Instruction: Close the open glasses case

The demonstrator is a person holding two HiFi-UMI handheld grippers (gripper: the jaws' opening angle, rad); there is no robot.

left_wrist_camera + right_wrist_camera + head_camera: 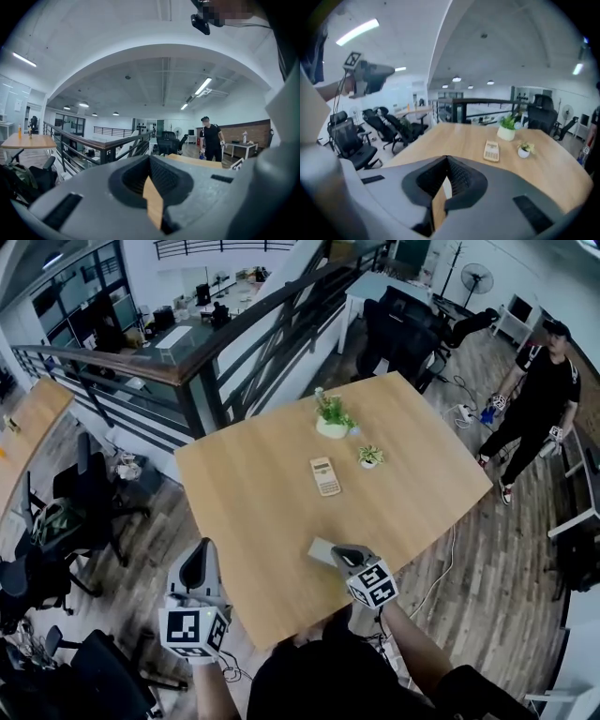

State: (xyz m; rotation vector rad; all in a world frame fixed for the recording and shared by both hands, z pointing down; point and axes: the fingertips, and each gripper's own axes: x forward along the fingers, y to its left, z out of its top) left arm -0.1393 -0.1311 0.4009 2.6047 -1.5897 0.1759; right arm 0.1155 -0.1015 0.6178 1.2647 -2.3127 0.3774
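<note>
Head view: glasses case [321,549] beside right claw [339,555].

The left gripper [199,559], lower left, and right gripper [343,556], lower centre, are grey plastic, each bearing a white cube [194,630] of black square markers. A black top [328,681] fills the bottom edge.

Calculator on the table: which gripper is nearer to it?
Right. The right gripper hangs over the near edge of the table, short of the calculator. The left gripper is off the table, out to the left and farther away.
</note>
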